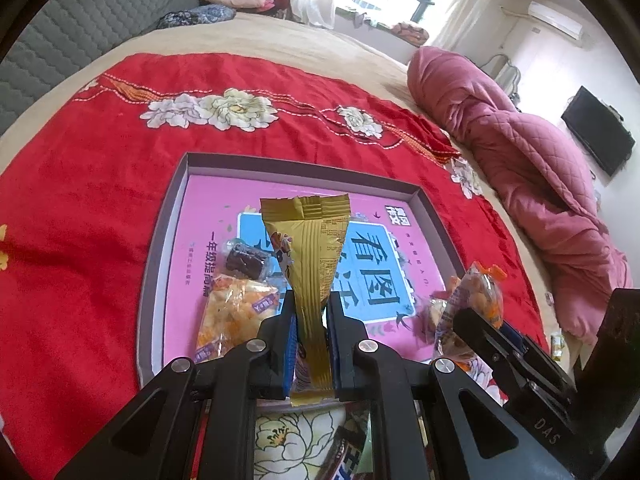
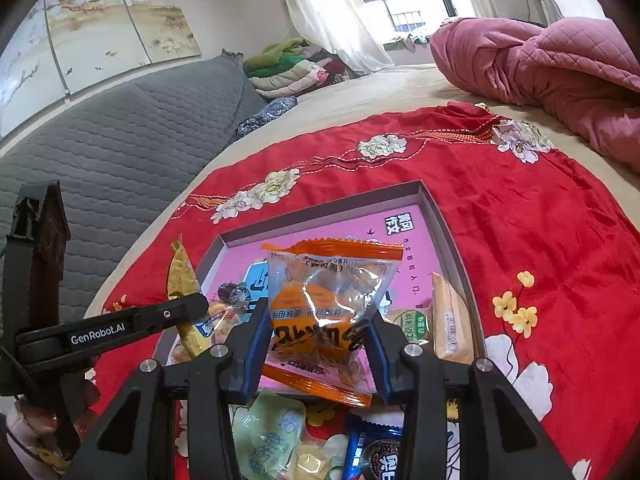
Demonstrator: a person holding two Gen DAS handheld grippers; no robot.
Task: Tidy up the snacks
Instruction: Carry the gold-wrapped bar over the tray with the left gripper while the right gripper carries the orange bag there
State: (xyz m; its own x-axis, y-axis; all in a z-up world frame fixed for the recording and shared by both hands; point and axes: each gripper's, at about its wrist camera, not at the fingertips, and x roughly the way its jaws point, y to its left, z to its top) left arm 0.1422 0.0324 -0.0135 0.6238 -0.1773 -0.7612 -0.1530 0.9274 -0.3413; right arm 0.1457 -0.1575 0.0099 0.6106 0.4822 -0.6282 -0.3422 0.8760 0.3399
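Observation:
My left gripper (image 1: 311,312) is shut on a long gold snack packet (image 1: 310,248) and holds it over the near edge of a shallow grey box with a pink printed floor (image 1: 192,208). My right gripper (image 2: 318,324) is shut on a clear and orange snack bag (image 2: 332,304), also over the box's near edge (image 2: 320,210). In the box lie a dark wrapped candy (image 1: 245,259), an orange-flecked clear bag (image 1: 234,312), a tan packet (image 2: 450,318) and a green-labelled one (image 2: 412,320). Each gripper shows in the other's view, the right (image 1: 480,312) and the left (image 2: 188,312).
The box sits on a red flowered cloth (image 1: 80,184) spread on a bed. More loose snacks lie below my grippers: a pale green pouch (image 2: 268,436) and a blue packet (image 2: 372,452). A pink quilt (image 1: 520,152) is heaped at the right, a grey headboard (image 2: 120,128) at the left.

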